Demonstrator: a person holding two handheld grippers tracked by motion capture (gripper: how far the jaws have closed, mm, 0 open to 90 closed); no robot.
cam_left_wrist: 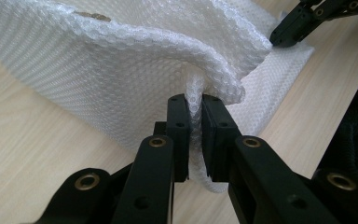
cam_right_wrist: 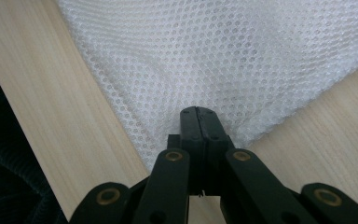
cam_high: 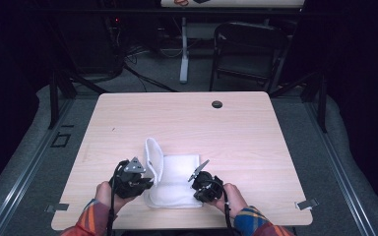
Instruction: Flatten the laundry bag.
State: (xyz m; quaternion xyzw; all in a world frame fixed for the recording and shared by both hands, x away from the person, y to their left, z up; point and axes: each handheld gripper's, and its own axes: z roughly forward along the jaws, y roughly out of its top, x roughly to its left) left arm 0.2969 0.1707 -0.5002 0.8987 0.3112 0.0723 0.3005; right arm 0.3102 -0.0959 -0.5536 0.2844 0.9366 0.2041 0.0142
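- The table [cam_high: 187,118] is pale wood; a small dark grommet [cam_high: 217,104] sits near its far edge, and I'll place everything else from that.
- The mesh cloth [cam_high: 177,179], white and netted, lies well toward the near edge from the grommet and a little left of it. It looks folded over; its left side is lifted into a standing loop.
- The left gripper [cam_left_wrist: 195,116] is at the cloth's left edge. Its jaws are nearly closed, pinching a bunched fold of mesh between the pads.
- The right gripper [cam_right_wrist: 198,114] is at the cloth's near right corner, jaws fully together. They seem to clamp the thin edge, though I can't be certain the mesh is actually caught and not just pinned beneath them.
- Risks, as I judge it: the left pinch holds a loose bunch, so a quick pull could let a layer slide out and the loop collapse.
- If the right side is only resting, dragging the fold across could slide the whole cloth.
- Open netting may also snag on a pad edge at release.
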